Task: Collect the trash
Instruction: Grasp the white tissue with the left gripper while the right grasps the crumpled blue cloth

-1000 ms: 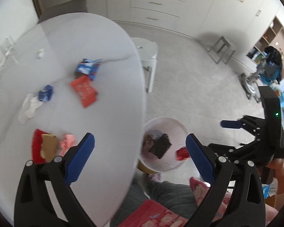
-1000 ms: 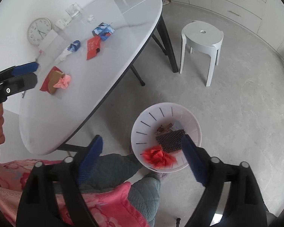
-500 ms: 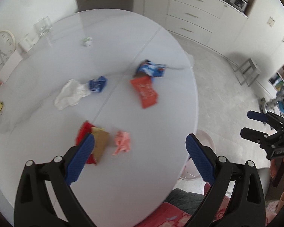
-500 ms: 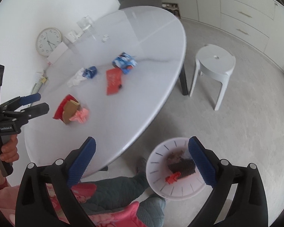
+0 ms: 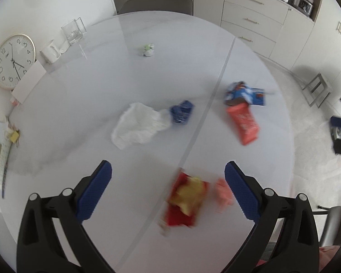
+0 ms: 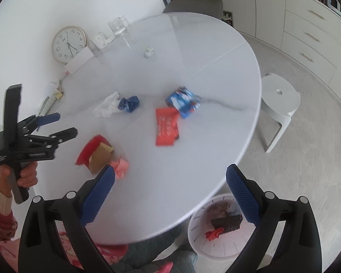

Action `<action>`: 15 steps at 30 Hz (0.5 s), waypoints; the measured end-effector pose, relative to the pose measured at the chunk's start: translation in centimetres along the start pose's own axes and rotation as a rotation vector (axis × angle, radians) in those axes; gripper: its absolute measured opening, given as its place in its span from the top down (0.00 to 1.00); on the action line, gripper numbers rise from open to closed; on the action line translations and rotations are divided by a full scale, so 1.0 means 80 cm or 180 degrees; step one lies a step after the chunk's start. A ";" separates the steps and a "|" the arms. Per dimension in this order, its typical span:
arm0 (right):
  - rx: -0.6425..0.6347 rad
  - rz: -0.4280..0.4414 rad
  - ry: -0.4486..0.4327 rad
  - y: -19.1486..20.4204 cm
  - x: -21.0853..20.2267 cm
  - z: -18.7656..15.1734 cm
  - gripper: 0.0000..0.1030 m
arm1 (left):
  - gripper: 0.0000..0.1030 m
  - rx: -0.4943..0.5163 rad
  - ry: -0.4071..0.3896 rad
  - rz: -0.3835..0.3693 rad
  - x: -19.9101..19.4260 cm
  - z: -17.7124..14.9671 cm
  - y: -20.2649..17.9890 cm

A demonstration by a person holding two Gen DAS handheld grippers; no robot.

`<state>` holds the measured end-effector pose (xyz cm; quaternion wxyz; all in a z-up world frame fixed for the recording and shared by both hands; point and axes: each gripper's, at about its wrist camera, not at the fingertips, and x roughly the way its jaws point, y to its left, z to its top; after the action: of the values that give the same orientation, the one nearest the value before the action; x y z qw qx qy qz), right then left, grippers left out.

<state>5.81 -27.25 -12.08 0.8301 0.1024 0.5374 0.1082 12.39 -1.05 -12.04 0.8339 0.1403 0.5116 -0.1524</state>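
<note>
Trash lies on the white oval table (image 5: 79, 95): a red wrapper with yellow-brown card (image 5: 186, 200), a pink crumpled scrap (image 5: 222, 192), white tissue (image 5: 138, 125), a blue crumpled wrapper (image 5: 181, 112), an orange-red wrapper (image 5: 243, 120) and a blue snack bag (image 5: 245, 93). My left gripper (image 5: 167, 167) hangs open and empty just above the red wrapper. Over the table's near edge, my right gripper (image 6: 169, 169) is open and empty. Beside that edge on the floor stands the white bin (image 6: 193, 223), which holds a red scrap (image 6: 213, 234) and dark wrappers.
A clock (image 6: 68, 44), a glass (image 6: 118, 26), a mug (image 6: 99, 41) and papers line the table's far left side. A small green-and-white object (image 5: 147, 50) sits mid-table. A white stool (image 6: 279, 100) stands right of the table. A person's lap is below.
Both grippers swung from over the bin to over the table. The bin left the left wrist view, and the red wrapper now lies between the left fingers. The right jaws stand slightly wider.
</note>
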 end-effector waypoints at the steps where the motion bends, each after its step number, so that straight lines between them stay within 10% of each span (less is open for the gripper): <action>1: -0.0012 -0.0002 0.0003 0.005 0.004 0.006 0.05 | 0.08 0.0021 -0.0004 0.0012 0.006 0.004 0.006; 15: -0.0118 -0.0017 0.0219 0.059 0.088 0.079 0.05 | 0.17 0.0319 0.0130 -0.0238 0.131 0.053 0.037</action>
<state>14.07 -21.05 -14.34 0.8132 0.0817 0.5638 0.1194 21.53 -1.12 -19.37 0.8090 0.1657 0.5251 -0.2060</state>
